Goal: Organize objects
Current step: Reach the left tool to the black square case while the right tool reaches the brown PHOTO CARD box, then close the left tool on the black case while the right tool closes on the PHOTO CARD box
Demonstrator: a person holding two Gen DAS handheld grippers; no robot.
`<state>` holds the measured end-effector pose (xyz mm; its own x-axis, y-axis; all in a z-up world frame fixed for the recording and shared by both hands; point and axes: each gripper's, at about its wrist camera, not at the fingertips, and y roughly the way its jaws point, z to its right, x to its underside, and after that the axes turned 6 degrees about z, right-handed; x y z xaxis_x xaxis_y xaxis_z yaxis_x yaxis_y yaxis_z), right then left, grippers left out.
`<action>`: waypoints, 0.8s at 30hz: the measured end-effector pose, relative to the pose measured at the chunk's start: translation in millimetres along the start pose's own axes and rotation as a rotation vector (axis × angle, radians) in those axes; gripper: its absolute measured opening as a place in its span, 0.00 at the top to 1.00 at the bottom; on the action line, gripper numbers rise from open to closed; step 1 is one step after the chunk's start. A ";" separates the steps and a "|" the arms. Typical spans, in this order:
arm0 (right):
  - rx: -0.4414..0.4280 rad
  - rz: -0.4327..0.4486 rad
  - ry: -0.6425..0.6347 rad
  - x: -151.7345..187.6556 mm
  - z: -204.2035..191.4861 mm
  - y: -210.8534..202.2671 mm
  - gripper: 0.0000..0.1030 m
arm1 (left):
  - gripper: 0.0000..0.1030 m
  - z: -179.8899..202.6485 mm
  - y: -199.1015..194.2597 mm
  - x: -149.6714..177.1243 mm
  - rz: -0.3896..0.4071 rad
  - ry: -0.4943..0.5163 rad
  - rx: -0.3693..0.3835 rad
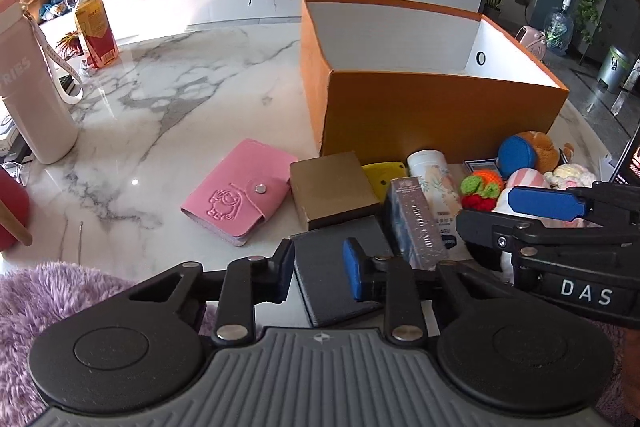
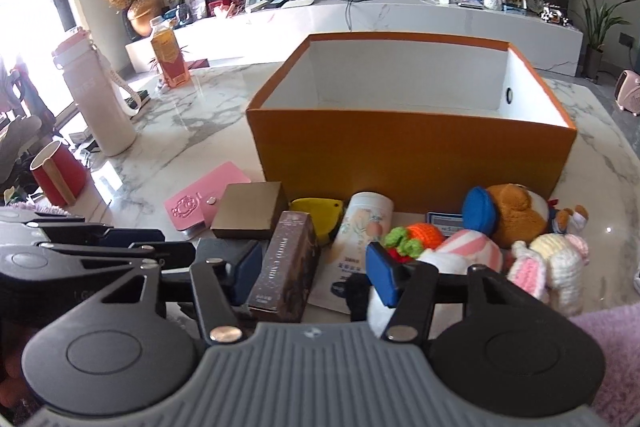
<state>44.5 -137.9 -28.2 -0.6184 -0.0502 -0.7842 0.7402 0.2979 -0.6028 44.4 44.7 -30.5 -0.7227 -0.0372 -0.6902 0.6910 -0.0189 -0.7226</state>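
Both grippers low at the near edge of the marble table (image 1: 168,99), nothing lifted yet. Left gripper (image 1: 318,273): fingers parted moderately, empty, a dark grey flat case (image 1: 340,275) lying between and under the tips. Right gripper (image 2: 312,273): fingers spread wide, straddling the upright brown photo-card box (image 2: 286,267), which leans toward the left finger; whether either pad touches it I cannot tell. Past the right fingertips: tan square box (image 2: 250,211), yellow pouch (image 2: 316,211), pale floral tube (image 2: 362,227), crochet carrot (image 2: 416,237), and off the right finger a cluster of plush toys (image 2: 516,215). Pink card wallet (image 1: 236,191) sits ahead and left of the left fingers. The orange box (image 2: 412,151), open-topped and seemingly empty, stands straight beyond the clutter. Likely step: right gripper takes the photo-card box. To do it well, centre the box between the pads, close squarely on its long faces, then lift straight up to clear the tube and tan box before carrying forward over the orange wall. Risk: tipping it against the neighbours.
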 end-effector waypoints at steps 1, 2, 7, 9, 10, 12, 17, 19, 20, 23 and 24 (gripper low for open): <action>-0.006 -0.013 -0.006 -0.8 -3.2 5.7 0.49 | 0.69 -3.3 1.4 -1.5 -0.008 -0.004 0.004; -0.012 -0.025 -0.009 -1.5 -5.5 11.2 0.49 | 0.69 -6.5 2.9 -2.9 -0.015 -0.008 0.007; -0.031 -0.102 0.016 -5.1 -9.2 42.3 0.52 | 0.63 -16.3 12.2 -8.0 -0.035 -0.023 0.021; -0.025 -0.134 0.022 -5.6 -9.1 53.1 0.55 | 0.58 -17.9 16.5 -9.8 -0.041 -0.033 0.036; -0.025 -0.149 0.029 -5.4 -7.9 57.0 0.60 | 0.53 -18.7 18.8 -10.7 -0.046 -0.037 0.040; -0.047 -0.175 0.058 -5.0 -4.4 62.9 0.65 | 0.46 -20.1 25.3 -11.9 -0.064 -0.048 0.047; -0.060 -0.198 0.093 -5.0 1.3 68.1 0.70 | 0.34 -23.0 38.3 -10.7 -0.138 -0.102 0.093; -0.056 -0.202 0.096 -6.0 5.6 63.8 0.74 | 0.23 -25.0 42.9 -10.4 -0.158 -0.149 0.102; -0.047 -0.197 0.090 -6.3 7.6 61.1 0.74 | 0.22 -25.2 45.3 -10.4 -0.171 -0.168 0.109; -0.019 -0.196 0.083 -7.0 15.2 56.1 0.75 | 0.17 -20.3 54.2 -9.8 -0.215 -0.198 0.108; -0.026 -0.198 0.096 -6.2 19.4 55.4 0.75 | 0.17 -17.4 57.1 -9.3 -0.226 -0.195 0.104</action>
<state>94.5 -139.6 -59.6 -0.7741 -0.0194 -0.6328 0.5957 0.3161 -0.7384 90.2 61.3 -66.0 -0.8489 -0.2110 -0.4846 0.5180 -0.1501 -0.8421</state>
